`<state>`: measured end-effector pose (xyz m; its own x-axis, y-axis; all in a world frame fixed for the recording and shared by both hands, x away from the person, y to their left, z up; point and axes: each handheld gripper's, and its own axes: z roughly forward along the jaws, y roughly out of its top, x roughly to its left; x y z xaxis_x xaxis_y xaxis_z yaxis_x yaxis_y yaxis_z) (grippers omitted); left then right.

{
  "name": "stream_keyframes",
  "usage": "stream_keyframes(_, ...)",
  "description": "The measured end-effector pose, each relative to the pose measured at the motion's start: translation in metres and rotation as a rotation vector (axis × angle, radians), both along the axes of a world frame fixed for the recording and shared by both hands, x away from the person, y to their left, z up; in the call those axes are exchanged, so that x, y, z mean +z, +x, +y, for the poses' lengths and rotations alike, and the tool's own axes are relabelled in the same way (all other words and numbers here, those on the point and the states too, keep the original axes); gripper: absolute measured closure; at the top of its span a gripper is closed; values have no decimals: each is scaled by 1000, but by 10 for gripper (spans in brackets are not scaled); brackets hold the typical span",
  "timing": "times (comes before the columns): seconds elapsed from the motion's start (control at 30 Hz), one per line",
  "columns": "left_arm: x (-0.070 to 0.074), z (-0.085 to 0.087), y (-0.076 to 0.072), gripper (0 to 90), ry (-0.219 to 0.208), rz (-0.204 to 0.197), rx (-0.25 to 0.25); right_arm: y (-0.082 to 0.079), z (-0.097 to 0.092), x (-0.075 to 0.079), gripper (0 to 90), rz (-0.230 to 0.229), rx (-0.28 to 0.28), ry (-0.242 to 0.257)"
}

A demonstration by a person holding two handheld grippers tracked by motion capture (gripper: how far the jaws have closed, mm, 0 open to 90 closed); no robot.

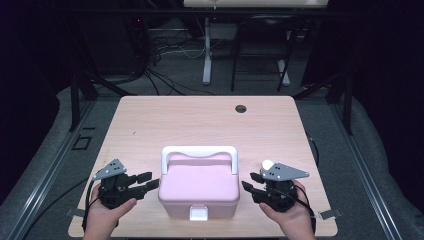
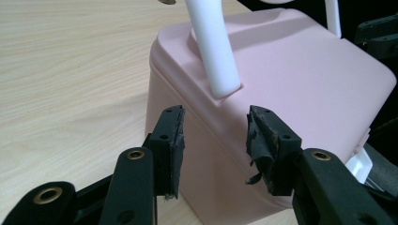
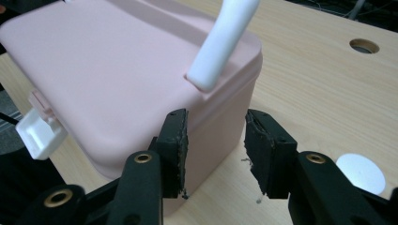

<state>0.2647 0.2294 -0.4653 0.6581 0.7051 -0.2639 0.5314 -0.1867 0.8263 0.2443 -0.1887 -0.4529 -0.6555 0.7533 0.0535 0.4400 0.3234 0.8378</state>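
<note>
Flanking a pink box (image 1: pixel 199 186) at the near edge of the wooden table (image 1: pixel 200 120), both grippers sit level with its sides. Box has a lid on, a white handle (image 1: pixel 199 151) folded toward the far side, and a white latch (image 1: pixel 198 214) at the front. Left gripper (image 1: pixel 149 183) is held in the person's left hand (image 1: pixel 102 215), jaws apart, tips just beside the box's left wall; in the left gripper view the pads (image 2: pixel 174 145) frame the box corner with a clear gap, nothing pinched. Right gripper (image 1: pixel 249 182) is in the right hand (image 1: pixel 290 217), jaws also apart, tips near the box's right wall, not gripping it. Small white disc (image 3: pixel 360 172) lies on the table beside the right gripper. Round cable hole (image 1: pixel 241 108) sits near the table's far edge, well apart from the box.
</note>
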Motion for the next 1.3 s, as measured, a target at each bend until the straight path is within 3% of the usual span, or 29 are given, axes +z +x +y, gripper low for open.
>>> stream_keyframes(0.33, 18, -7, 13, 533, -27, -4, -16, 11, 16, 16, 613, -5, 40, 45)
stream_keyframes(0.43, 22, -11, 18, 530, -26, -6, -30, 19, 17, 19, 625, 18, 37, 57)
stream_keyframes(0.6, 26, -16, 26, 513, -14, -4, -24, 26, 17, 25, 633, 7, 25, 71)
stream_keyframes(0.73, 28, -20, 33, 494, -34, -1, -24, 33, 14, 27, 636, 6, 10, 88)
stream_keyframes(0.9, 24, -22, 37, 493, -32, 5, -20, 36, 15, 20, 604, 2, 7, 85)
stream_keyframes(1.07, 16, -24, 39, 494, -25, 21, -28, 41, 16, 5, 592, 40, 11, 122)
stream_keyframes(1.3, 9, -28, 37, 539, -26, 28, -60, 42, 19, -1, 624, 56, 34, 129)
